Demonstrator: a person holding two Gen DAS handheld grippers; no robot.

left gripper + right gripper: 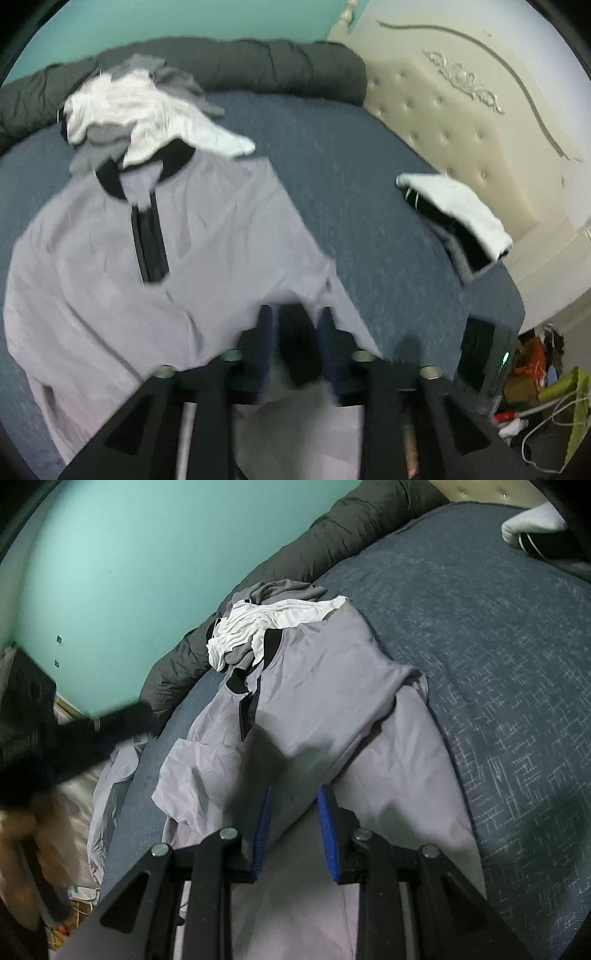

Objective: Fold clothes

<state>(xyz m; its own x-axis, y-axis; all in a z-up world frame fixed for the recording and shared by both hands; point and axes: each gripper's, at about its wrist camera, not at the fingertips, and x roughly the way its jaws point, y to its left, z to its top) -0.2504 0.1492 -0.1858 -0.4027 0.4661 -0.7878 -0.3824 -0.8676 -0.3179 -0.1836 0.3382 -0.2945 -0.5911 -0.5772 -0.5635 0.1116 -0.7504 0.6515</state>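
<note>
A lavender shirt (207, 236) with a black collar and placket lies face up on the blue bed cover (351, 192). My left gripper (296, 325) hovers low over its lower right part, fingers apart. A dark blurred piece sits in the gap. In the right wrist view the shirt (325, 686) runs up and away from me, one sleeve crumpled at the left. My right gripper (295, 812) is open just above its lower part, and fabric shows between the blue pads (263, 830). The black blur at the left is the left gripper's body (74, 742).
A loose pile of white and grey clothes (140, 107) lies beyond the collar. A folded stack (458, 214) rests near the cream headboard (461, 110). A dark duvet (258, 62) runs along the teal wall. Floor clutter and cables (535, 387) lie off the bed's right side.
</note>
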